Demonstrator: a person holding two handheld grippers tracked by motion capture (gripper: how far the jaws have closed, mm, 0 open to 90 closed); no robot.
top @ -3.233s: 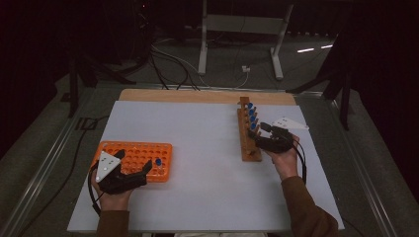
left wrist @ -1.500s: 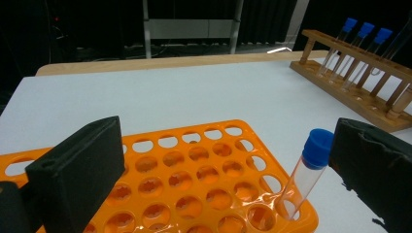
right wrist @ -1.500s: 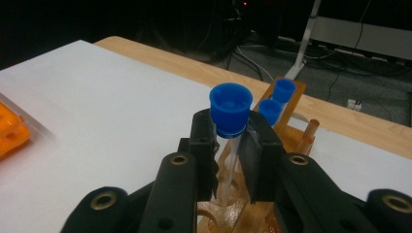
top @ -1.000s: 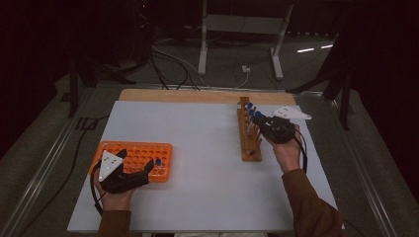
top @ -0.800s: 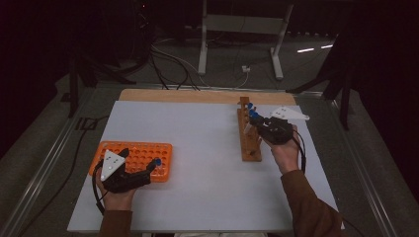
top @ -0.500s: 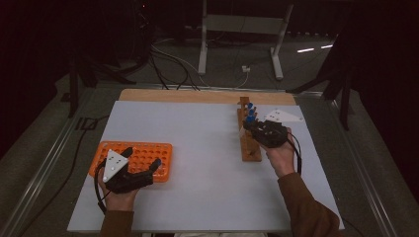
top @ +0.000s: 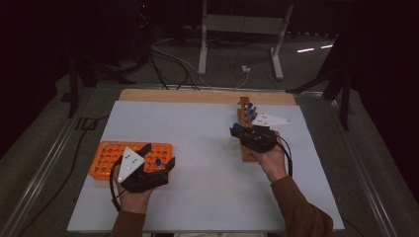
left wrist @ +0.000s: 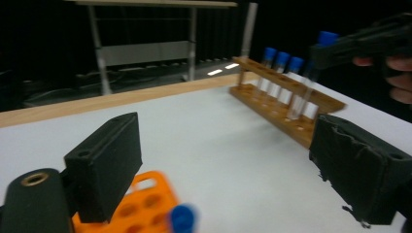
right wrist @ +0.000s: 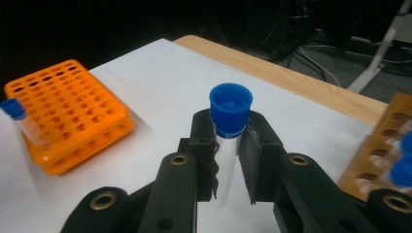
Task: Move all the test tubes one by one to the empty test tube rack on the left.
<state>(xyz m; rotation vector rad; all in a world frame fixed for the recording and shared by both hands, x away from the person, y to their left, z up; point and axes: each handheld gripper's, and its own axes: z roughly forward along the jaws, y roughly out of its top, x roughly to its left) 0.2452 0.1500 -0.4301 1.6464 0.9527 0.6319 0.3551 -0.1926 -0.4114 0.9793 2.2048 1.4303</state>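
My right gripper (top: 243, 133) is shut on a clear test tube with a blue cap (right wrist: 231, 108) and holds it upright just left of the wooden rack (top: 245, 148). Several blue-capped tubes (top: 250, 111) stand at that rack's far end. My left gripper (top: 159, 159) hovers over the right end of the orange rack (top: 108, 154). It is open, and its jaws have just been closing a little with nothing pressed between them. One blue-capped tube (left wrist: 182, 217) stands in the orange rack, low between those jaws. In the left gripper view the right gripper (left wrist: 340, 46) carries its tube (left wrist: 302, 94).
Both racks rest on a white mat (top: 197, 148) on a table with a wooden far edge (top: 197, 96). A metal stand (top: 237, 29) and cables (top: 168, 59) lie on the dark floor beyond. The orange rack (right wrist: 58, 114) has many bare holes.
The right gripper has moved left, away from the wooden rack, with the tube in it. The left gripper has shifted right and risen a little over the orange rack.
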